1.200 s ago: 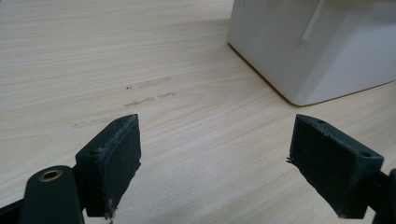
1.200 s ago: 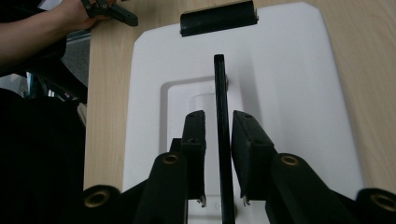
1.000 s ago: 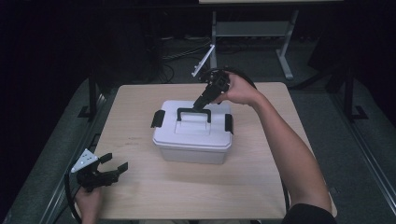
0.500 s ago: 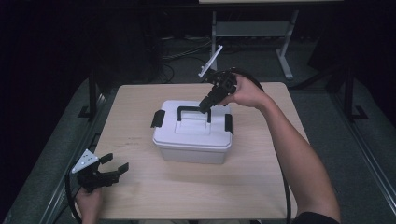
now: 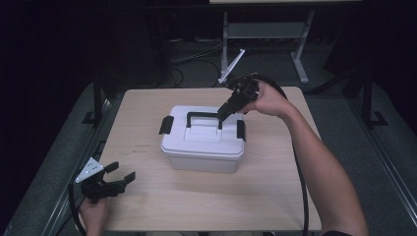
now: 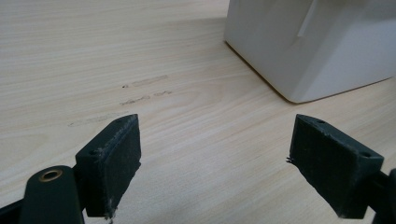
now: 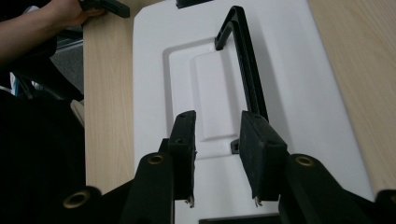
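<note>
A white lidded box (image 5: 201,147) with a black handle (image 5: 201,115) and black side latches stands mid-table. My right gripper (image 5: 222,114) hovers at the handle's right end, pointing down-left. In the right gripper view its jaws (image 7: 217,140) stand apart over the lid (image 7: 299,93); they have just been opening, with only the lid's recess showing between them, and the handle (image 7: 243,51) runs up past the right jaw. My left gripper (image 5: 120,173) rests open near the table's front-left corner. In its own view the jaws (image 6: 229,158) are wide over bare wood, and the box (image 6: 317,42) lies ahead at the right.
The wooden table (image 5: 246,196) ends close to my left hand at the front-left edge. A black cable (image 5: 301,172) trails from the right gripper along the forearm. Behind the table stand a metal frame (image 5: 265,30) and loose cables on a dark floor.
My right hand has drifted right along the handle toward its right end, and its jaws have spread. The left gripper and the box have stayed put.
</note>
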Tool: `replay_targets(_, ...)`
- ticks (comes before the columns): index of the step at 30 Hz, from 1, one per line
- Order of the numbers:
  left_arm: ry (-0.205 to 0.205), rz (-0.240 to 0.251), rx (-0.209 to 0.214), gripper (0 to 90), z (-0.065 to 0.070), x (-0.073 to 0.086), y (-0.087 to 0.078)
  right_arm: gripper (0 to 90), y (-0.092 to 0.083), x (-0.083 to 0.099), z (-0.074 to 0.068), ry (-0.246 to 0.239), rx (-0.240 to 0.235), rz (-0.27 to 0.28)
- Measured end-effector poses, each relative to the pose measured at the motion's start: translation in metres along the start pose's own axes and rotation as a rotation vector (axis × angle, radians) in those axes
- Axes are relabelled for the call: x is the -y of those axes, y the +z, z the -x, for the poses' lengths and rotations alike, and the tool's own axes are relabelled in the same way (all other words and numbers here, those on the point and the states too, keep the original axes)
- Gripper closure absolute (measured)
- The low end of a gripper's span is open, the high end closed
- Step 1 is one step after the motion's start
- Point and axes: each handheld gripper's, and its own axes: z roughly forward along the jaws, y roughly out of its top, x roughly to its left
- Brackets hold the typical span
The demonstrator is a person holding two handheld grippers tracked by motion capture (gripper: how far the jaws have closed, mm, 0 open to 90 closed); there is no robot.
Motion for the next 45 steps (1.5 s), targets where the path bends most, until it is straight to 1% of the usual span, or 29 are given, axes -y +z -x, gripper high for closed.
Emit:
replay_targets(9,-0.002,0.0,-0.003,15.9,-0.001,0.001,-0.001,61.0,-0.008,0.015,-0.002,0.024,0.019,0.012)
replay_targets(17,-0.001,0.001,-0.001,15.9,0.0,0.0,-0.001,57.7,-0.013,0.025,-0.003,0.042,0.033,0.02)
replay_targets(21,-0.001,-0.001,-0.002,15.9,-0.001,0.001,-0.001,54.8,-0.014,0.03,-0.002,0.057,0.031,0.024)
replay_targets(34,-0.005,0.005,-0.002,15.8,-0.002,0.0,-0.001,51.1,-0.019,0.038,-0.003,0.072,0.035,0.034)
replay_targets(41,-0.007,0.004,-0.001,15.9,-0.002,0.001,-0.001,49.4,-0.021,0.047,-0.002,0.089,0.04,0.037)
replay_targets(45,-0.005,0.0,0.0,15.9,-0.002,0.0,-0.001,49.0,-0.024,0.052,-0.001,0.095,0.043,0.051)
